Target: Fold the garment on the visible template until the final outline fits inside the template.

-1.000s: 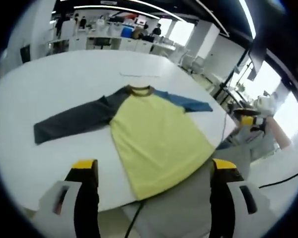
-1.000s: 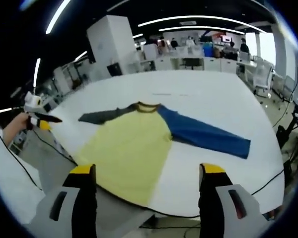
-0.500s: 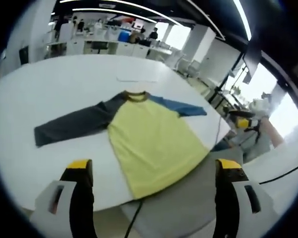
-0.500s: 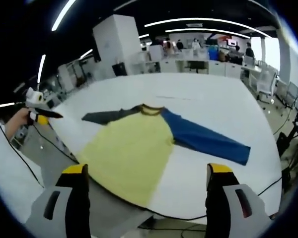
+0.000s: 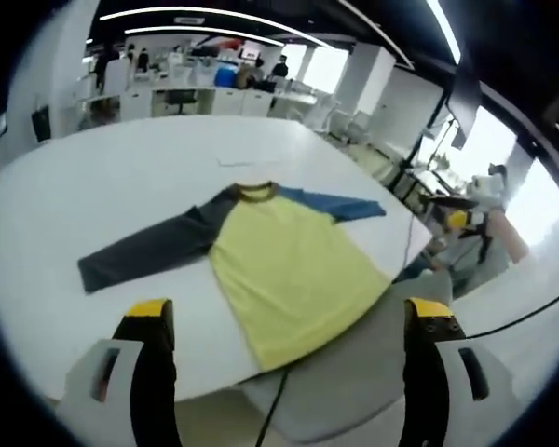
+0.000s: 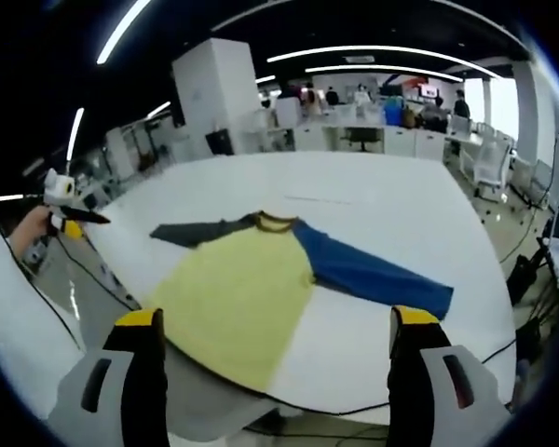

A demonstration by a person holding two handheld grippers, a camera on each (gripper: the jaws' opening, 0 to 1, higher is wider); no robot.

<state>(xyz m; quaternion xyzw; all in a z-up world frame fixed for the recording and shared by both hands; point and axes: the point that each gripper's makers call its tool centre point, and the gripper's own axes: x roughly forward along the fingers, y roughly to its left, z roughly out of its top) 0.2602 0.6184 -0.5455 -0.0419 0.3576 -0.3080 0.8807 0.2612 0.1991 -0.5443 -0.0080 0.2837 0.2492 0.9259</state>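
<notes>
Yellow long-sleeved shirt lying flat, unfolded on white table, ahead of both grippers' wide-open, empty fingers; 0 folds done.

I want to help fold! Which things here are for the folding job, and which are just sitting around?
For the job:
- yellow long-sleeved shirt with one grey sleeve and one blue sleeve, spread flat
- faint outline on the tabletop beyond the collar
- left gripper and right gripper, both open

Just around:
- round white table
- black cable
- office desks far behind
</notes>
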